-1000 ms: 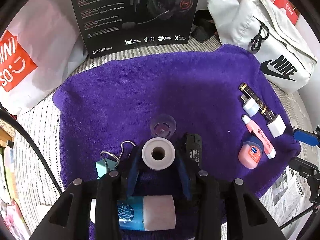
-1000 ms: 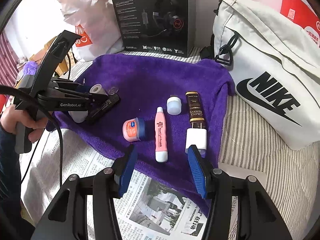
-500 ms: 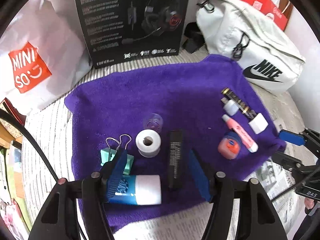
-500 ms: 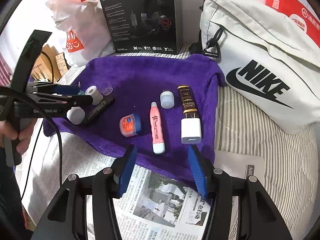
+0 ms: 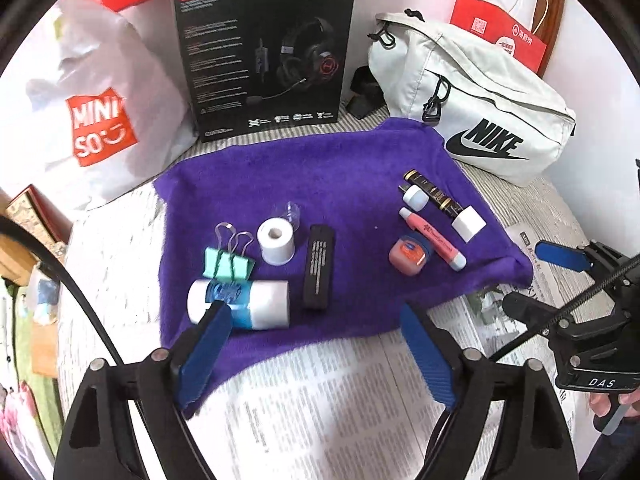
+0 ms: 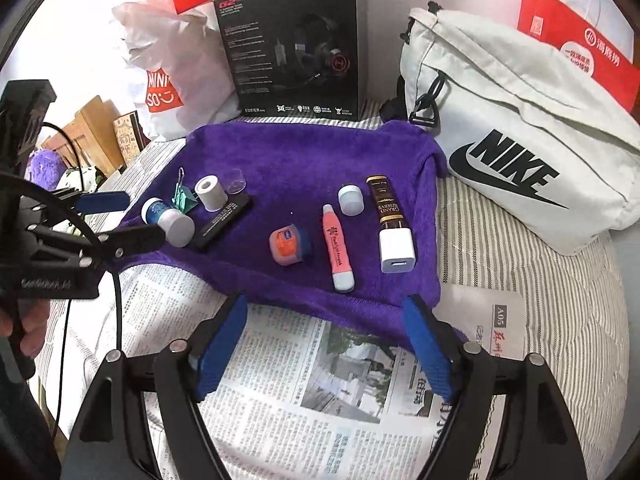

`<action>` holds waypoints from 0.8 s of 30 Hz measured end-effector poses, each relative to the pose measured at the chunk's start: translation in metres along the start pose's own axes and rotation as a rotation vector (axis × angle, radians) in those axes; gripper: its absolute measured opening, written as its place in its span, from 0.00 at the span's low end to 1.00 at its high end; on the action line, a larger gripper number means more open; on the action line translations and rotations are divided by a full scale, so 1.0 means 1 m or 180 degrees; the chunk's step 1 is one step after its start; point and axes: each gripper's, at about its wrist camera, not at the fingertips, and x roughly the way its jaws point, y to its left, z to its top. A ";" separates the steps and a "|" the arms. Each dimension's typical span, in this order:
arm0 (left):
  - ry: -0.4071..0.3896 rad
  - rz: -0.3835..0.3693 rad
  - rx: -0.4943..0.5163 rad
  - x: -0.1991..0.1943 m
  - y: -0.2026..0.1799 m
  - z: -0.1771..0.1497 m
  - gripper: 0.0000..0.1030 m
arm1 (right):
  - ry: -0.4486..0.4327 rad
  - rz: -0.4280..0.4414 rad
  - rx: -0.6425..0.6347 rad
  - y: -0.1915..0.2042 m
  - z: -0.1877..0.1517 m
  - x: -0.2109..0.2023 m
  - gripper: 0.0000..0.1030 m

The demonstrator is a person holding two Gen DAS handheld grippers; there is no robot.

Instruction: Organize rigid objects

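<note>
Now both your tongs hang empty over the newspaper
Your left tongs and right tongs are opening with nothing between them; on the purple towel the white tape roll stands upright beside the black bar, with the pink tube and white charger well to their right

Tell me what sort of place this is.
Probably a bedroom at home, with a bed as the work surface: striped bedding under a purple towel, a shopping bag, headset box and sling bag against the wall.
</note>
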 end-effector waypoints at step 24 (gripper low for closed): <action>-0.0325 0.0041 -0.0440 -0.076 -0.004 -0.060 1.00 | -0.0013 -0.0334 0.0372 0.011 -0.036 -0.057 1.00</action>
